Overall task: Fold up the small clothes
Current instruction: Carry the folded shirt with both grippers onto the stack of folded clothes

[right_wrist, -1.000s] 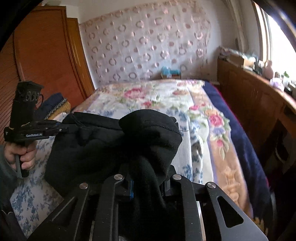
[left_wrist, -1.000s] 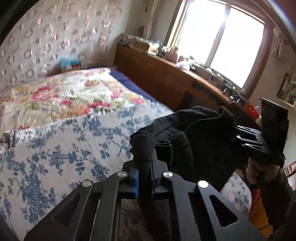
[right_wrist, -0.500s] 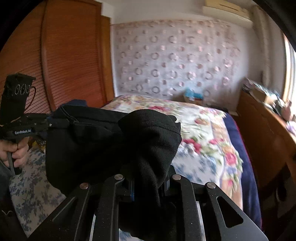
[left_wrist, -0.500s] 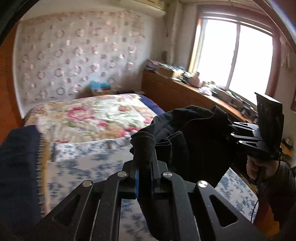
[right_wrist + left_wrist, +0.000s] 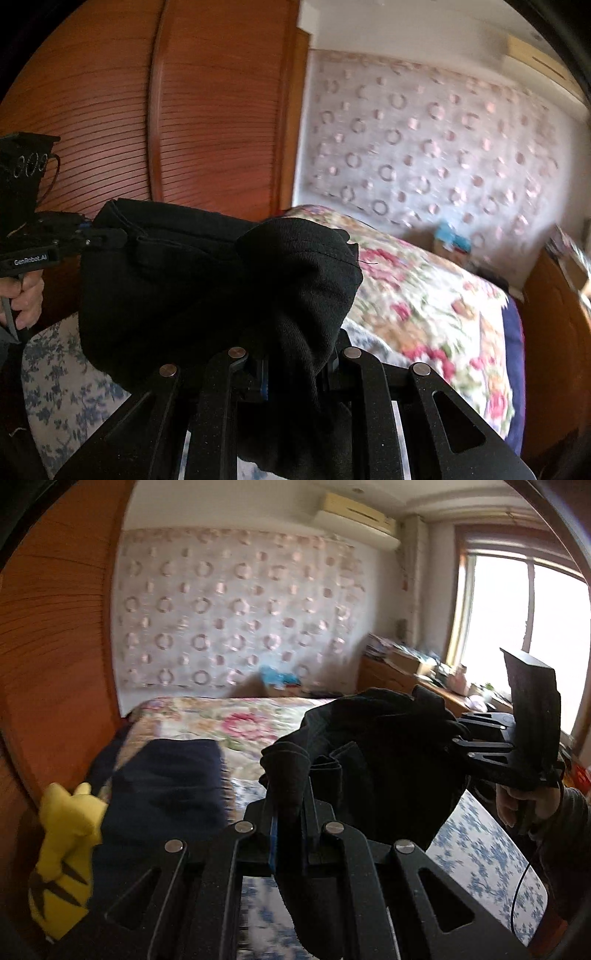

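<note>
A black garment (image 5: pixel 391 760) hangs in the air between my two grippers, above the bed. My left gripper (image 5: pixel 288 794) is shut on one bunched end of it. My right gripper (image 5: pixel 299 332) is shut on the other end, and the cloth (image 5: pixel 207 280) drapes over its fingers and hides them. In the left wrist view the right gripper (image 5: pixel 458 738) shows at the right, clamped on the cloth. In the right wrist view the left gripper (image 5: pixel 110 234) shows at the left, clamped on the cloth's edge.
The bed has a blue-flowered sheet (image 5: pixel 480 842) near me and a floral quilt (image 5: pixel 424 306) farther back. A folded dark blue item (image 5: pixel 166 786) and a yellow plush toy (image 5: pixel 62 849) lie at the left. A wooden wardrobe (image 5: pixel 184 129) stands at the left, a wooden cabinet (image 5: pixel 388 675) under the window.
Both grippers have risen and swung left with the black garment still held between them. The views now show more wall and wardrobe; the plush toy and dark blue item have come into view.
</note>
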Action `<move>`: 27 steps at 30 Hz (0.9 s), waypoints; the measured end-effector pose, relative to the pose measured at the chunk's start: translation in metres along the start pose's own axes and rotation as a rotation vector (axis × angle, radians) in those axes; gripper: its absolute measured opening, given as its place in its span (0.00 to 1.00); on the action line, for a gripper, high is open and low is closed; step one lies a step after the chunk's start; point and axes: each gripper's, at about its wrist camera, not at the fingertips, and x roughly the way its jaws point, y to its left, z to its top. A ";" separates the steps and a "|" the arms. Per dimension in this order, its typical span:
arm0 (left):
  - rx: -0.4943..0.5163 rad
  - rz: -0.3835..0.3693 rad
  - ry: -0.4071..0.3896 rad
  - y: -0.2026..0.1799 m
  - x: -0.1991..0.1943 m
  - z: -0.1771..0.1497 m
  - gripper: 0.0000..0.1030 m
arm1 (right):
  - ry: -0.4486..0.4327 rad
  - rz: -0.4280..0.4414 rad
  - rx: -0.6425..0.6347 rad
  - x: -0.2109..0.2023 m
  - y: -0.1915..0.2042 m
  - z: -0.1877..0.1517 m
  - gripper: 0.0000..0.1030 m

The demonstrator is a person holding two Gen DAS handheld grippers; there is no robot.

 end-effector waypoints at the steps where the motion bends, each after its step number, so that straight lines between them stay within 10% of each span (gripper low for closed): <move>1: -0.005 0.014 -0.006 0.005 -0.001 0.000 0.09 | 0.000 0.010 -0.017 0.007 0.000 0.007 0.18; 13: -0.165 0.215 -0.084 0.083 -0.029 -0.048 0.09 | 0.005 0.146 -0.288 0.086 0.031 0.080 0.18; 21: -0.276 0.289 0.009 0.126 -0.011 -0.096 0.09 | 0.055 0.262 -0.371 0.174 0.058 0.107 0.19; 27: -0.291 0.308 0.039 0.136 -0.011 -0.107 0.09 | 0.059 0.226 -0.145 0.206 0.034 0.112 0.49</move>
